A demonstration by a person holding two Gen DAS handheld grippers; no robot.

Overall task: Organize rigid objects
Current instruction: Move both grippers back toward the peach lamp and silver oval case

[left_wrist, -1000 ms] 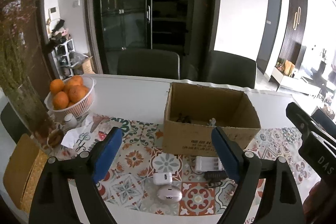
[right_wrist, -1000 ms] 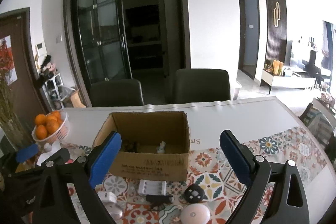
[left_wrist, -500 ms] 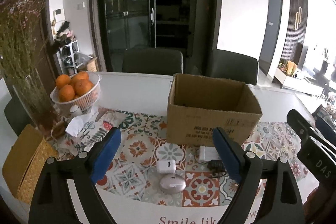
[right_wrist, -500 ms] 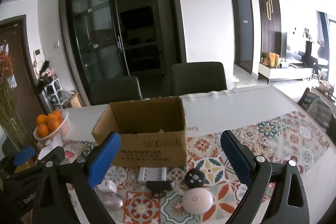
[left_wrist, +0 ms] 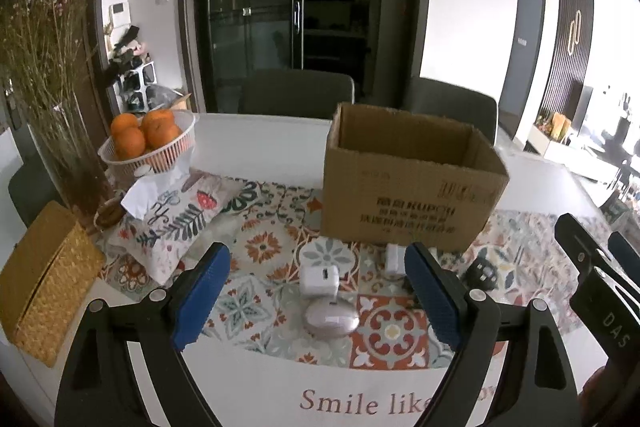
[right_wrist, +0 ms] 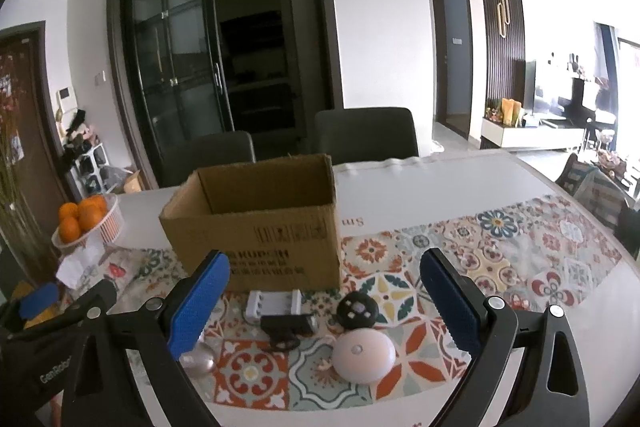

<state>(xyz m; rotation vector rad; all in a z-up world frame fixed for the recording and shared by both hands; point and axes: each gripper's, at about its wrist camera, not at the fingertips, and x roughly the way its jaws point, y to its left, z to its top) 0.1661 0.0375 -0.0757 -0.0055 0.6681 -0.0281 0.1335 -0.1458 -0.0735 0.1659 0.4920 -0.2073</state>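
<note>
An open cardboard box [left_wrist: 408, 195] [right_wrist: 260, 227] stands on the patterned table runner. In front of it lie small rigid items: a white cube charger [left_wrist: 319, 281], a pinkish oval case [left_wrist: 331, 319], a white battery holder [right_wrist: 273, 303], a black clip-like part [right_wrist: 287, 327], a black round disc [right_wrist: 357, 311] and a white dome light [right_wrist: 364, 351]. My left gripper [left_wrist: 318, 303] hangs open above the charger and oval case, holding nothing. My right gripper [right_wrist: 324, 301] is open over the black part and dome light, also holding nothing.
A white basket of oranges [left_wrist: 150, 147] and a vase of dried flowers [left_wrist: 52, 99] stand at the left, with a tissue pack [left_wrist: 168, 219] and a woven box [left_wrist: 44, 287] nearby. Two dark chairs [left_wrist: 296, 95] sit behind the table. The table's front edge is close below.
Both grippers have sunk toward the table and drawn back a little; the box interior has dropped out of sight and the small items now sit between the fingers. Both stay open.
</note>
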